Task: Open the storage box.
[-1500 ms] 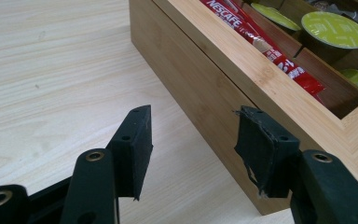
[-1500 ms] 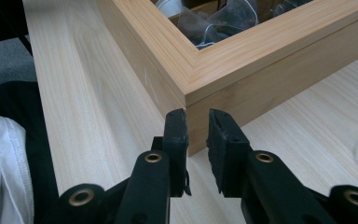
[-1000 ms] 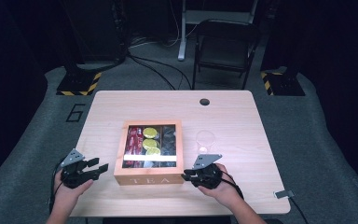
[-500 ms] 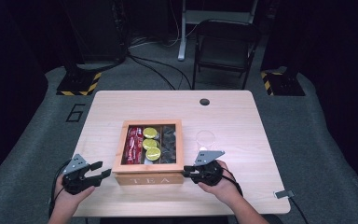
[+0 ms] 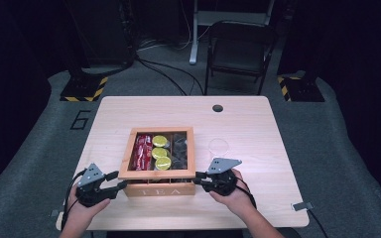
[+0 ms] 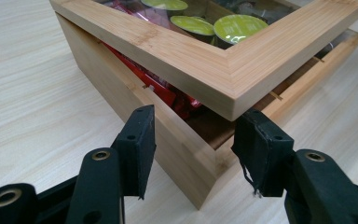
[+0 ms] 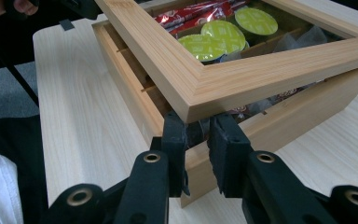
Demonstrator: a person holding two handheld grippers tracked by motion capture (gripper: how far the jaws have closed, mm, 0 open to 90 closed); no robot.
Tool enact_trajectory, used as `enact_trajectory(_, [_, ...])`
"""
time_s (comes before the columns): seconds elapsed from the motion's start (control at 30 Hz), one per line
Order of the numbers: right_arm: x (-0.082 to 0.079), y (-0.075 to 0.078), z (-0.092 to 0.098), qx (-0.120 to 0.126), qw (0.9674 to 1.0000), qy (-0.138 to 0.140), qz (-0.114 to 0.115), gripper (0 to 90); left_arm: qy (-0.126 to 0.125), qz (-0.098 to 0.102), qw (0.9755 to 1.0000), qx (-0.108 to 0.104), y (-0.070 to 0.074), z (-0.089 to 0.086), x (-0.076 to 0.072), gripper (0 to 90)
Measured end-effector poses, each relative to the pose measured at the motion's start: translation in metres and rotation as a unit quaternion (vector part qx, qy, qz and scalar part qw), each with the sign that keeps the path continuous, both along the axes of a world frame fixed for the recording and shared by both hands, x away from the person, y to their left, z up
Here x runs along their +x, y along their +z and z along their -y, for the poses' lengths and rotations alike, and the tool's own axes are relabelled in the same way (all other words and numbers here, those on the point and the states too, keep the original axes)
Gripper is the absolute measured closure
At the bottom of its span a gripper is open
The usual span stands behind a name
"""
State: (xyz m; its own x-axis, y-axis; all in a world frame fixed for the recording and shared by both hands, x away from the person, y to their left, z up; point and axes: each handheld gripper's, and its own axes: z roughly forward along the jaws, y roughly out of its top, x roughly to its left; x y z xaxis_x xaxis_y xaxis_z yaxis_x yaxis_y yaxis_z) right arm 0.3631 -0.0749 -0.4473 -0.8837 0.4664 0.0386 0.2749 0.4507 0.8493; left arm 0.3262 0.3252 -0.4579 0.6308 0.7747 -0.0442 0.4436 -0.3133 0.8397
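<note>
High view: wooden tea box sits mid-table, near the front edge, w/ a tool at each front corner. Left tool at the box's front-left corner; its jaws have just been closing, box corner between them, pads not pressing yet, so still open. Right tool is under the front-right corner of the glass-windowed lid, jaws narrow; can't tell if they pinch anything. Lid is raised off the base at the front. Green capsules and red packets show inside.

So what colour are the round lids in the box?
Green round lids inside the box; right gripper view shows them best.
</note>
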Motion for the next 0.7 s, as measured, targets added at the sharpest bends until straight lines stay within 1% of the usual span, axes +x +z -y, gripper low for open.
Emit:
enact_trajectory(0.1, [0.0, 0.0, 0.0, 0.0, 1.0, 0.0, 0.001, 75.9, 0.004, 0.002, 1.0, -0.001, 0.0, 0.001, 0.001, 48.4])
enact_trajectory(0.13, [0.0, -0.001, -0.001, 0.002, 1.0, 0.0, 0.001, 75.7, 0.007, 0.006, 0.9999, 0.007, 0.001, 0.003, 0.002, 48.3])
enact_trajectory(0.23, [0.0, -0.001, -0.002, 0.0, 1.0, -0.002, 0.002, 75.4, 0.012, 0.008, 0.9999, 0.008, 0.001, 0.005, 0.002, 48.2])
enact_trajectory(0.27, [0.001, -0.001, -0.002, 0.001, 1.0, -0.002, 0.004, 75.1, 0.014, 0.014, 0.9997, 0.011, 0.002, 0.006, 0.003, 48.2])
enact_trajectory(0.3, [0.001, -0.001, -0.002, 0.001, 1.0, -0.002, 0.004, 75.1, 0.014, 0.014, 0.9997, 0.011, 0.002, 0.006, 0.003, 48.2])
enact_trajectory(0.33, [0.001, -0.002, -0.003, -0.002, 1.0, -0.001, 0.006, 73.8, 0.016, 0.021, 0.9995, 0.018, 0.004, 0.007, 0.002, 48.0])
enact_trajectory(0.37, [0.001, -0.002, -0.003, -0.002, 1.0, -0.001, 0.006, 73.8, 0.016, 0.021, 0.9995, 0.018, 0.004, 0.007, 0.002, 48.0])
enact_trajectory(0.4, [0.001, -0.002, -0.003, 0.003, 1.0, -0.007, 0.002, 72.0, 0.019, 0.036, 0.9986, 0.034, 0.004, 0.009, 0.0, 47.8])
enact_trajectory(0.43, [0.001, -0.002, -0.003, 0.003, 1.0, -0.008, 0.0, 70.2, 0.021, 0.04, 0.9981, 0.041, 0.005, 0.01, -0.001, 47.5])
enact_trajectory(0.5, [0.003, -0.003, -0.002, 0.011, 0.9998, -0.012, -0.007, 64.1, 0.027, 0.046, 0.9973, 0.051, 0.005, 0.012, -0.001, 47.2])
enact_trajectory(0.53, [0.003, -0.002, -0.001, 0.017, 0.9997, -0.013, -0.01, 62.3, 0.026, 0.044, 0.9973, 0.052, 0.005, 0.013, -0.001, 47.0])
enact_trajectory(0.57, [0.003, -0.002, -0.001, 0.017, 0.9997, -0.013, -0.01, 62.3, 0.026, 0.044, 0.9973, 0.052, 0.005, 0.013, -0.001, 46.7])
enact_trajectory(0.6, [0.004, -0.002, 0.001, 0.025, 0.9995, -0.012, -0.017, 59.4, 0.027, 0.039, 0.9976, 0.05, 0.007, 0.014, 0.001, 46.7])
enact_trajectory(0.63, [0.004, -0.002, 0.002, 0.023, 0.9995, -0.013, -0.019, 58.7, 0.027, 0.039, 0.9976, 0.05, 0.007, 0.014, 0.001, 46.7])
enact_trajectory(0.67, [0.004, -0.002, 0.003, 0.025, 0.9992, -0.022, -0.023, 58.2, 0.025, 0.041, 0.9983, 0.034, 0.013, 0.015, 0.002, 46.8])
enact_trajectory(0.7, [0.004, -0.002, 0.003, 0.025, 0.9992, -0.022, -0.023, 58.2, 0.025, 0.041, 0.9983, 0.034, 0.013, 0.015, 0.002, 46.8])
